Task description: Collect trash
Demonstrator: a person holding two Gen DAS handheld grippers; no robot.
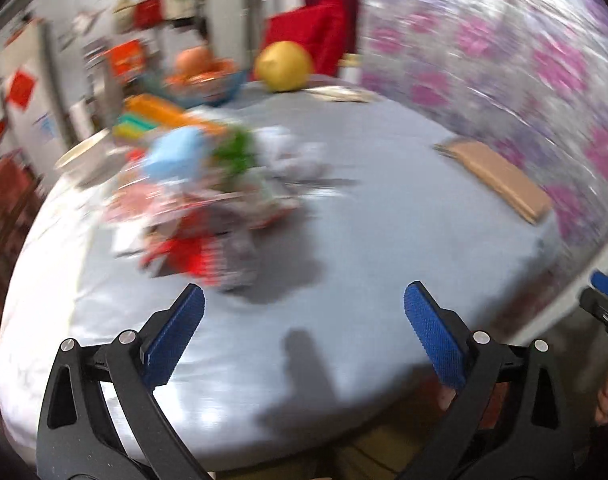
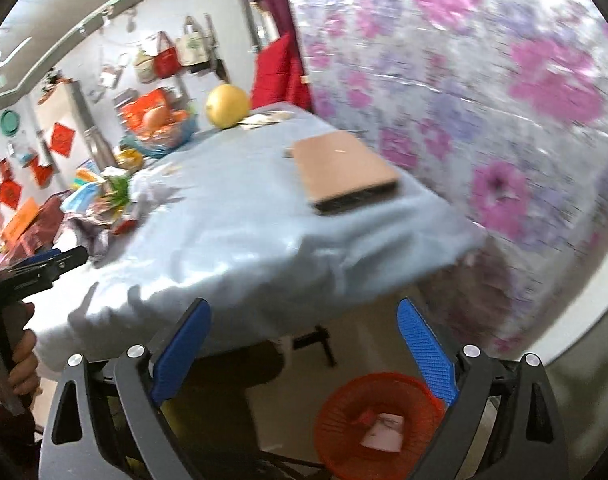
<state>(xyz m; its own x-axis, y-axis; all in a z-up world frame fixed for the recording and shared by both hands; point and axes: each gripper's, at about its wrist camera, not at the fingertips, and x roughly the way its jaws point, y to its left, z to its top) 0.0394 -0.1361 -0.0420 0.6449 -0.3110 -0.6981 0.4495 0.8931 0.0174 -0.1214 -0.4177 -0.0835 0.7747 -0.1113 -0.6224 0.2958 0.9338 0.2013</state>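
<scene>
A blurred heap of trash (image 1: 208,196), with red, blue, green and white wrappers and crumpled paper, lies on the grey-blue tablecloth (image 1: 364,248) left of middle. My left gripper (image 1: 304,332) hangs open over the table's near part, nothing between its blue pads. In the right wrist view the same trash heap (image 2: 104,208) lies at the table's left. My right gripper (image 2: 304,352) is open and empty, off the table's near edge, above a red basket (image 2: 344,412) on the floor that holds a white scrap (image 2: 384,432). The left gripper (image 2: 48,268) shows at the left edge there.
A brown cardboard box (image 2: 344,168) lies near the table's right edge. At the back stand a yellow pomelo (image 1: 282,66) and a bowl of fruit (image 1: 204,76). A flowered curtain (image 2: 484,100) hangs close on the right. A hand (image 2: 22,364) grips the left tool.
</scene>
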